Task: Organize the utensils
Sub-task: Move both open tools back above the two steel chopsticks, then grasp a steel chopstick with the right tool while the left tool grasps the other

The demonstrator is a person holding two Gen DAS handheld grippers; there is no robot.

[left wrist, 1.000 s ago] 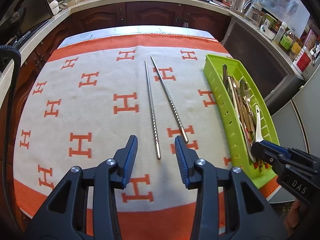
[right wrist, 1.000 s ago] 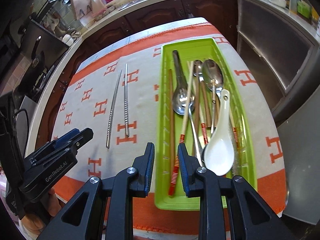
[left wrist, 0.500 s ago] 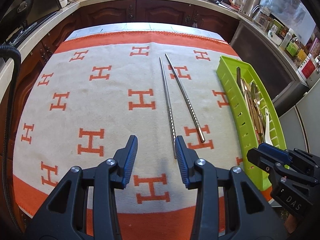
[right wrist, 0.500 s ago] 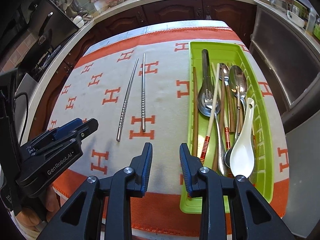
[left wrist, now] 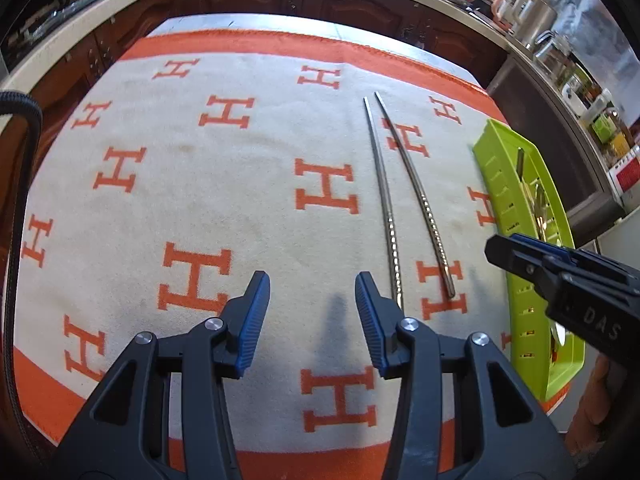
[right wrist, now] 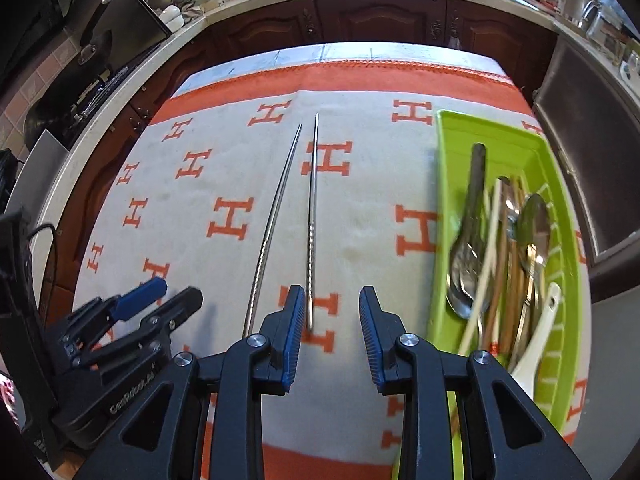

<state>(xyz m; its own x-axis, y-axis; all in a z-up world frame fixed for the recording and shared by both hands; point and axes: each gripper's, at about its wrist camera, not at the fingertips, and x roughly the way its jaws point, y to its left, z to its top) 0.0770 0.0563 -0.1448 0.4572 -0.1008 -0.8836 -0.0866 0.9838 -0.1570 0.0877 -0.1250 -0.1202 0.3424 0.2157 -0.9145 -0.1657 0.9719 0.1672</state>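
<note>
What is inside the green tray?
The green tray holds metal spoons, wooden chopsticks and a white ceramic spoon. Whatever lies beneath that pile is covered.

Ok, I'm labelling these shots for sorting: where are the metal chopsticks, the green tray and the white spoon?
metal chopsticks (right wrist: 310, 216), right wrist view, mid-shaft of the right-hand stick.
green tray (right wrist: 440, 184), right wrist view, left wall.
white spoon (right wrist: 534, 346), right wrist view, handle.

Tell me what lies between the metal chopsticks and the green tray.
Only bare cloth with its orange H marks: nothing lies between the metal chopsticks and the green tray. The right wrist view shows this best.
</note>
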